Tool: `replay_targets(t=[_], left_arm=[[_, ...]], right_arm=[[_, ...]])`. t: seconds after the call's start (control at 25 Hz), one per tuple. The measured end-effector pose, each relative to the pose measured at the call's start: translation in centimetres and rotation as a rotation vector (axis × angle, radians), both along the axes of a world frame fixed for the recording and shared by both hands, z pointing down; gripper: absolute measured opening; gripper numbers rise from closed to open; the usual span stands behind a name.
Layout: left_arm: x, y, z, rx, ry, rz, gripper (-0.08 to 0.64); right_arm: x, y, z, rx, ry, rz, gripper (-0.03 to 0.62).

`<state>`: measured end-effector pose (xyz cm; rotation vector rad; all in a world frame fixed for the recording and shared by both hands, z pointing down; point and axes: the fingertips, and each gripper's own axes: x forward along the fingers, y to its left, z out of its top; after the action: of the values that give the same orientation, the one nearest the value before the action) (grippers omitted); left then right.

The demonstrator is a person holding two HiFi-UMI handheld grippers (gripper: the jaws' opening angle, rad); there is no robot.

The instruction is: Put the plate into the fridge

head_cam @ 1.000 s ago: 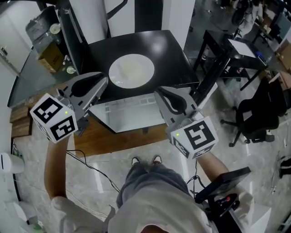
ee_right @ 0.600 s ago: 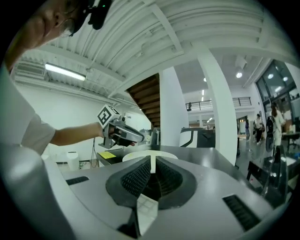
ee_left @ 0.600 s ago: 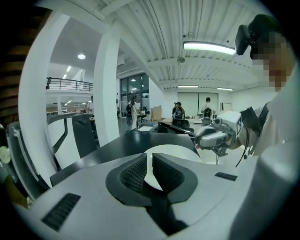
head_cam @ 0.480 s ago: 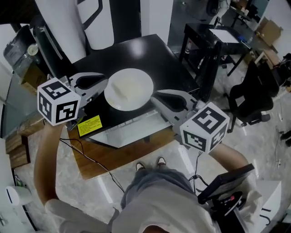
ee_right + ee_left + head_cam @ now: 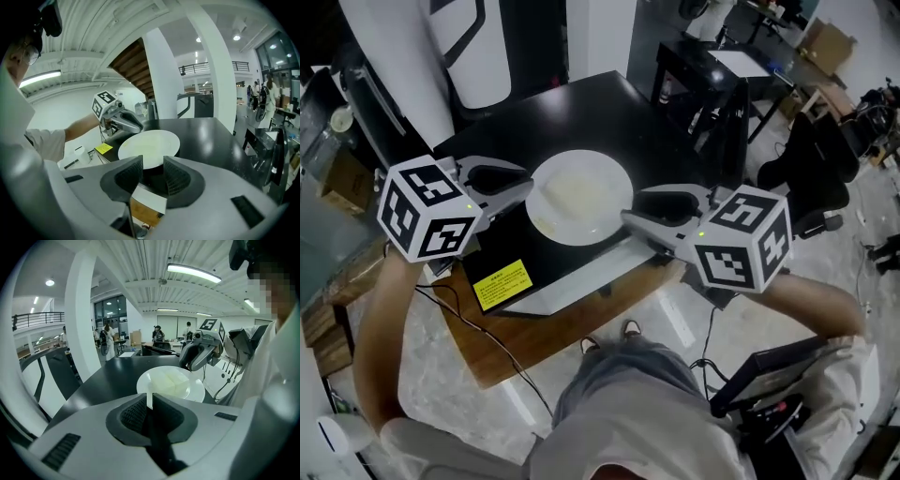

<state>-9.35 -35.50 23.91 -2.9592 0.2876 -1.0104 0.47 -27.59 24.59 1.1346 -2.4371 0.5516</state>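
Observation:
A white plate (image 5: 579, 199) lies flat on the black top of a small fridge (image 5: 609, 112). My left gripper (image 5: 525, 185) is at the plate's left rim with its jaws together; only a thin sliver of the plate (image 5: 171, 383) shows between them. My right gripper (image 5: 628, 211) is at the plate's right rim. Its jaws are opening and stand apart, with nothing between the pads. The plate (image 5: 149, 146) lies just beyond them. Each gripper shows in the other's view: the right gripper (image 5: 199, 355) and the left gripper (image 5: 124, 123).
A yellow label (image 5: 503, 284) is stuck on the fridge top's near left corner. The fridge stands on a wooden platform (image 5: 534, 337). A black table (image 5: 703, 66) and an office chair (image 5: 811, 169) are to the right. White pillars rise behind the fridge.
Both grippers have moved in from the fridge's front edge to the plate's two sides. The right gripper's jaws have parted. The plate has not moved.

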Motion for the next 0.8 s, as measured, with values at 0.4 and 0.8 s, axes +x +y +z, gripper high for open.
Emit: replay_targets(t=[0.4,0.8], left_arm=[[0.5,-0.7,1.1,-0.045,-0.077,0.064,0.026],[0.3,-2.5,1.9,-0.021,-0.158,0.144,0.025]], right_arm=[[1.2,0.6,1.3,-0.204,-0.152,0.122,0.130],[0.4,-0.3,1.0,-0.181,-0.169,0.141,0.133]])
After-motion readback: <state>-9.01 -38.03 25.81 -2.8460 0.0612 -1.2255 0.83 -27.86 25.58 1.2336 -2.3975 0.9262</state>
